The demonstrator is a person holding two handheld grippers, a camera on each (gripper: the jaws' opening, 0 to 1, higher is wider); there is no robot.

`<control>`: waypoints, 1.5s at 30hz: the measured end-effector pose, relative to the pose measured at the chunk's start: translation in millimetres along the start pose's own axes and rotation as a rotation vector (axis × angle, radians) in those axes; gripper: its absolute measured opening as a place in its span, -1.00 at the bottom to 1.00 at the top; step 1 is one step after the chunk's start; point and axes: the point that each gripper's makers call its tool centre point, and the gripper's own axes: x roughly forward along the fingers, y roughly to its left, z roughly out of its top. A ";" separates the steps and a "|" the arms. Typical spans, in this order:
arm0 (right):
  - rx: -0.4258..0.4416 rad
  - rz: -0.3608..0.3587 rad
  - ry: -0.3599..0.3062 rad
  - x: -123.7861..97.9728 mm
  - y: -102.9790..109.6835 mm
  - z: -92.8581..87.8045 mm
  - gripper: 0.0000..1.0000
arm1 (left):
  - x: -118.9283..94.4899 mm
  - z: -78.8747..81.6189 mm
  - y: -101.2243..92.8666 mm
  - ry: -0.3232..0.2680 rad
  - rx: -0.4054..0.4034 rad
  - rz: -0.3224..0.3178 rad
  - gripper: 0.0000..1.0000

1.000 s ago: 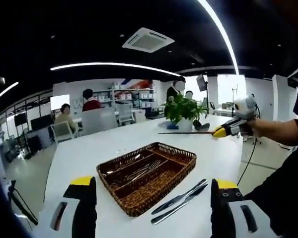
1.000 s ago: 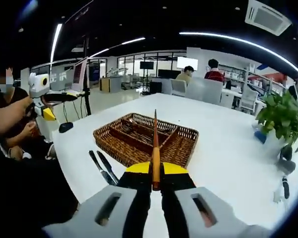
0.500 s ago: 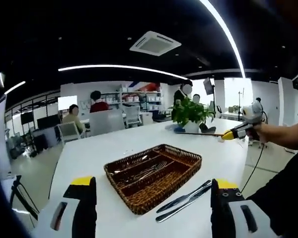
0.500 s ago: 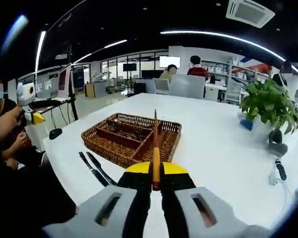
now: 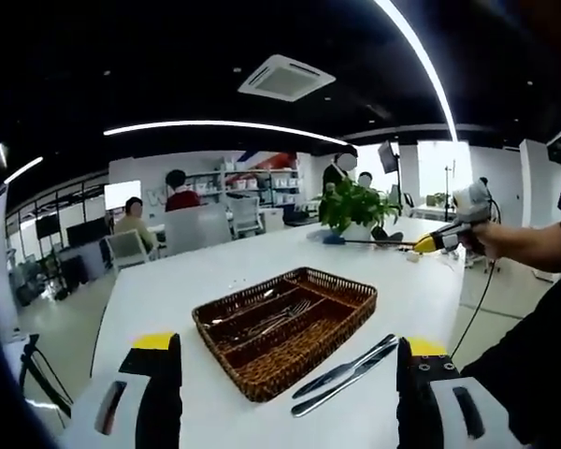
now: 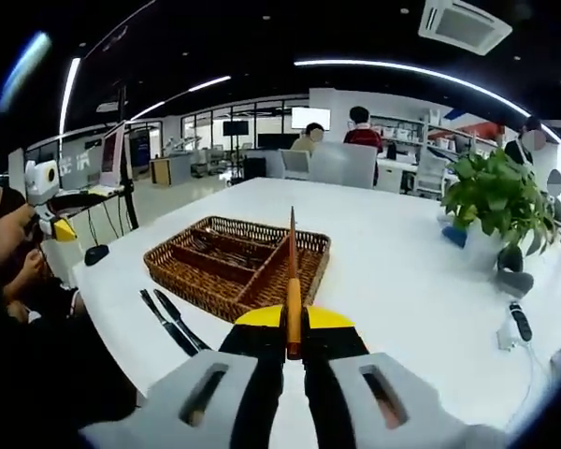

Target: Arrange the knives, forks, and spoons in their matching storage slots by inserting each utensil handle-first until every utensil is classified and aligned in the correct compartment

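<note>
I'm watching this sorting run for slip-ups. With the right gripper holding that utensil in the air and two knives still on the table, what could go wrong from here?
1. The right gripper pinches the thin utensil only at its near end; the long free length could pivot or slip.
2. The wicker tray has narrow compartments, some already holding cutlery; the utensil could land in the wrong one.
3. The two knives lie side by side, so grabbing one could nudge the other.

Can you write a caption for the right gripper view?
Hand-held gripper holds a slim brown wooden stick toward the woven wicker tray.
</note>
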 end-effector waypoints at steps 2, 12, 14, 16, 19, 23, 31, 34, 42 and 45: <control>0.006 0.000 0.004 0.8 -1.0 -0.2 -0.92 | 0.7 0.1 -1.7 0.001 -0.001 -0.003 1.00; 0.016 0.001 0.016 1.7 0.1 -5.1 -0.91 | 2.9 -5.7 -7.7 0.020 0.005 -0.013 1.00; 0.017 0.002 0.018 1.7 -0.1 -6.2 -0.91 | 2.5 -6.5 -7.0 0.017 -0.002 -0.012 1.00; 0.021 0.002 0.022 1.8 -0.3 -8.1 -0.91 | 1.7 -8.1 -6.9 0.021 -0.006 -0.014 1.00; 0.022 0.001 0.025 2.4 -0.5 -10.0 -0.91 | -0.2 -10.5 -7.6 0.029 -0.027 -0.026 1.00; 0.028 0.004 0.029 4.9 1.4 -11.6 -0.91 | -1.6 -13.4 -6.1 0.039 -0.031 -0.024 1.00; 0.029 -0.003 0.039 15.2 2.5 -10.3 -0.91 | -3.0 -12.4 -2.9 0.030 -0.039 -0.010 1.00; 0.040 -0.003 0.041 20.8 2.7 -7.4 -0.91 | -2.9 -12.6 -3.5 0.030 -0.036 -0.009 1.00; 0.014 -0.002 0.042 44.4 3.2 5.4 -0.91 | -1.3 -28.1 -7.1 0.084 -0.032 -0.005 1.00; 0.013 -0.004 0.036 56.4 0.1 14.2 -0.91 | 1.4 -25.1 -11.5 0.072 -0.046 -0.017 1.00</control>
